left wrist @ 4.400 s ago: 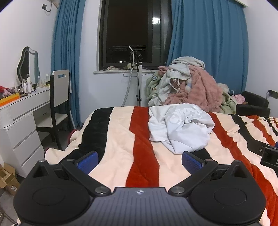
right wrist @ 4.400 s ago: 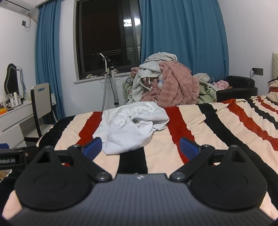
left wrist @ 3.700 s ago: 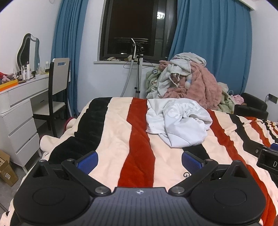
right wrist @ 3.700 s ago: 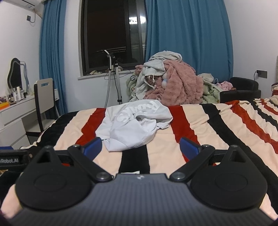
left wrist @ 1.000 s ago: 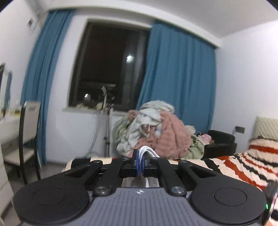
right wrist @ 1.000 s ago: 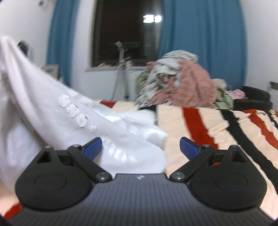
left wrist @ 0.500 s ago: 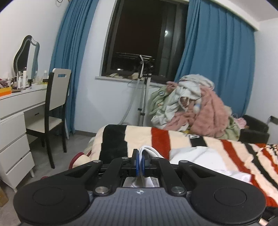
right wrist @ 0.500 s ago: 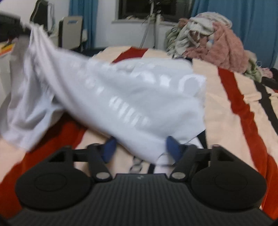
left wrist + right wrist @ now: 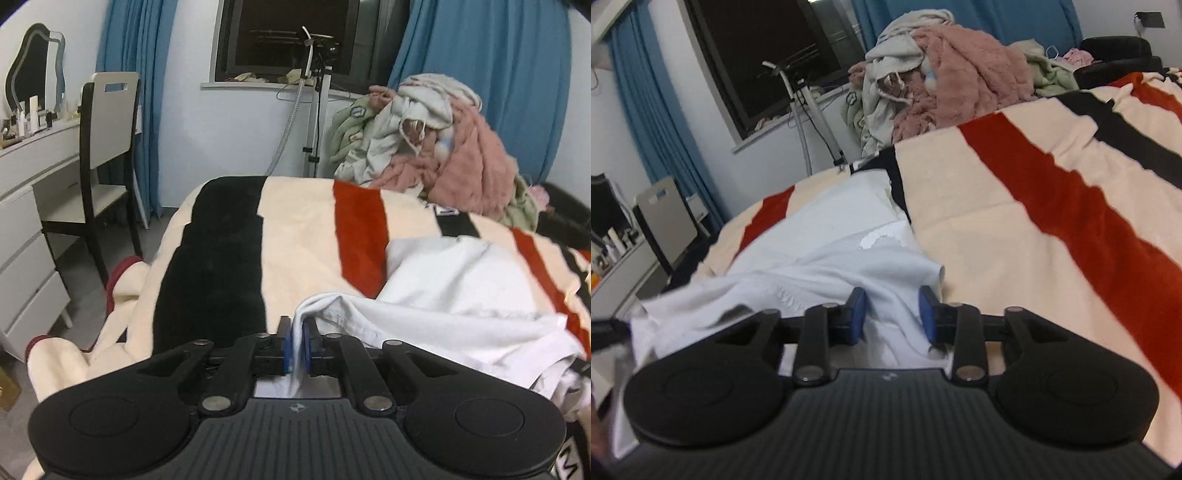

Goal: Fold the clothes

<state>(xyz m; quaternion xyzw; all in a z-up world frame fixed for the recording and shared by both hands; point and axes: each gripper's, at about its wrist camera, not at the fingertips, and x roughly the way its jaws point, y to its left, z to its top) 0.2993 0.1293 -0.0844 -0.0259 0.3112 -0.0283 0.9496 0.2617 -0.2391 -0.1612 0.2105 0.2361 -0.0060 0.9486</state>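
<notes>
Between the blue pads of the left hand-held gripper a fold of the white cotton garment with pale printed lettering is seen, and those jaws are opening, though the cloth is still pinched in the narrow gap. By the right hand-held gripper another bunch of the same garment is straddled; its jaws are opening too and stand half spread, with the fabric lying between the pads but not visibly pressed by them. The garment is laid across the bed covered by a cream blanket with red and black stripes, its far part fairly flat and its near edge still rumpled and gathered towards both grippers. No fold can be made out yet, so the work is judged to be at the spreading-out stage: the piece has been brought onto the bed, while smoothing, squaring of the edges and every actual fold are left to be done. A heap of pink, grey and green clothes is piled beyond the foot of the bed, untouched, and may also await folding. A white dressing bench with a chair is seen at the left wall
</notes>
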